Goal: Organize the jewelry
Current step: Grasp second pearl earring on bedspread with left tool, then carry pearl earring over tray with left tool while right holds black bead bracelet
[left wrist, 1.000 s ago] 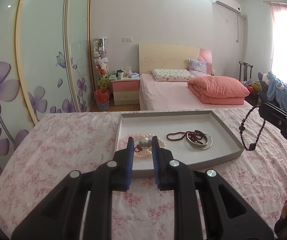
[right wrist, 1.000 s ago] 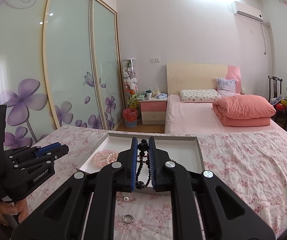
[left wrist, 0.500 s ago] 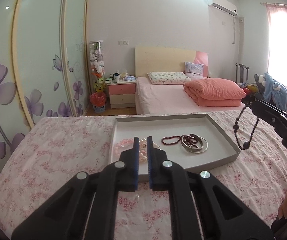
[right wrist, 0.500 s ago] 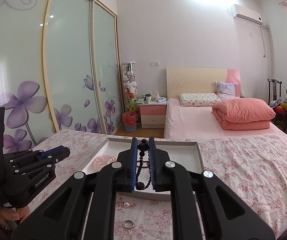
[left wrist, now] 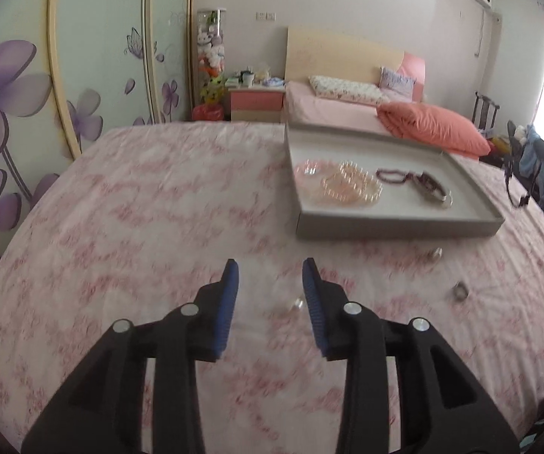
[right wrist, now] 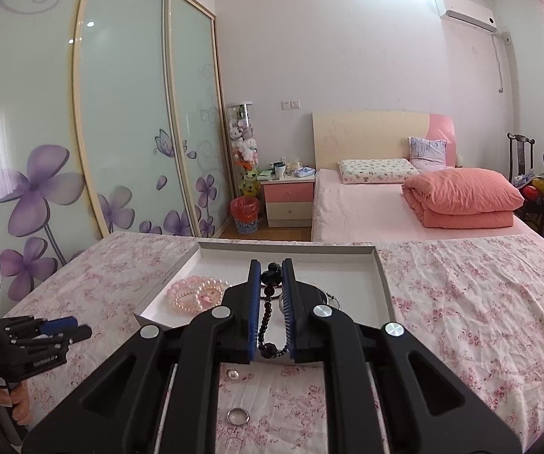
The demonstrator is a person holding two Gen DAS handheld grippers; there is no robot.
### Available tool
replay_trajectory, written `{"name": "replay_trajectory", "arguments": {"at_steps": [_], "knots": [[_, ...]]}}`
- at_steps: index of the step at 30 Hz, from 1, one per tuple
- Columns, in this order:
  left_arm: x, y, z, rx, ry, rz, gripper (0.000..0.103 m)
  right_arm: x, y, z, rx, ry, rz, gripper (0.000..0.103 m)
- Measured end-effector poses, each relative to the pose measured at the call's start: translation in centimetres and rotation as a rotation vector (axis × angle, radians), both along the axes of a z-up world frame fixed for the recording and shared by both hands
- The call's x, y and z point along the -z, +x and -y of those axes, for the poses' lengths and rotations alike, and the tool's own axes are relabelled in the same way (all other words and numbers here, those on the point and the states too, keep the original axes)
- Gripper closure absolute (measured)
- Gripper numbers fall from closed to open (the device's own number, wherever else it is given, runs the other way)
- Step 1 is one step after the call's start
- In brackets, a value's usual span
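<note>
My left gripper (left wrist: 270,265) hangs low over the pink floral cloth (left wrist: 150,227), left of the grey tray (left wrist: 396,227). Its jaws are opening and grip nothing. A small clear bead (left wrist: 296,304) lies on the cloth under the gap, close to the right finger. The tray holds pink pearl bracelets (left wrist: 347,187), a dark red strand (left wrist: 393,174) and bangles (left wrist: 436,193). My right gripper (right wrist: 270,263) is shut on a dark bead bracelet (right wrist: 268,306) that dangles before the tray (right wrist: 382,276). The left gripper (right wrist: 78,327) shows at the left of the right wrist view.
A metal ring (right wrist: 237,415) and a pearl stud (right wrist: 233,375) lie on the cloth in front of the tray. In the left wrist view the ring (left wrist: 460,290) sits right of my fingers. A bed (right wrist: 385,208), a nightstand (right wrist: 289,198) and sliding wardrobe doors (right wrist: 120,113) stand behind.
A second ago the left jaws held a pearly ball over the tray. They then shut empty, and the gripper has swung left and down over the cloth with jaws parting. The right gripper stays still.
</note>
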State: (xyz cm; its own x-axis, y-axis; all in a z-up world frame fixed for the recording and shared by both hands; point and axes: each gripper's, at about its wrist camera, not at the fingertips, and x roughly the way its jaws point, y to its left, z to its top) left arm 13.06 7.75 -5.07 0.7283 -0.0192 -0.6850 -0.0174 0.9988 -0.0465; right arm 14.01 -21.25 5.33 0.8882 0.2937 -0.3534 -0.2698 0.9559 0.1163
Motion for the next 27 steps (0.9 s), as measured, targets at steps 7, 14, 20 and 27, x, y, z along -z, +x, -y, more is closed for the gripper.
{"name": "replay_trajectory", "arguments": {"at_steps": [7, 14, 20, 27], "knots": [[1.9, 1.1, 2.0, 0.066, 0.066, -0.074, 0.067, -0.4, -0.5, 0.3, 0.000, -0.007, 0.010, 0.091], [3.9, 2.4, 3.0, 0.069, 0.099, -0.152, 0.068, -0.2, -0.2, 0.7, 0.008, -0.001, 0.001, 0.091], [4.0, 2.6, 3.1, 0.067, 0.106, -0.151, 0.089, -0.2, -0.2, 0.7, 0.005, -0.001, -0.002, 0.091], [2.2, 2.1, 2.5, 0.036, 0.073, -0.098, 0.089, -0.5, -0.5, 0.7, 0.005, 0.011, 0.016, 0.091]]}}
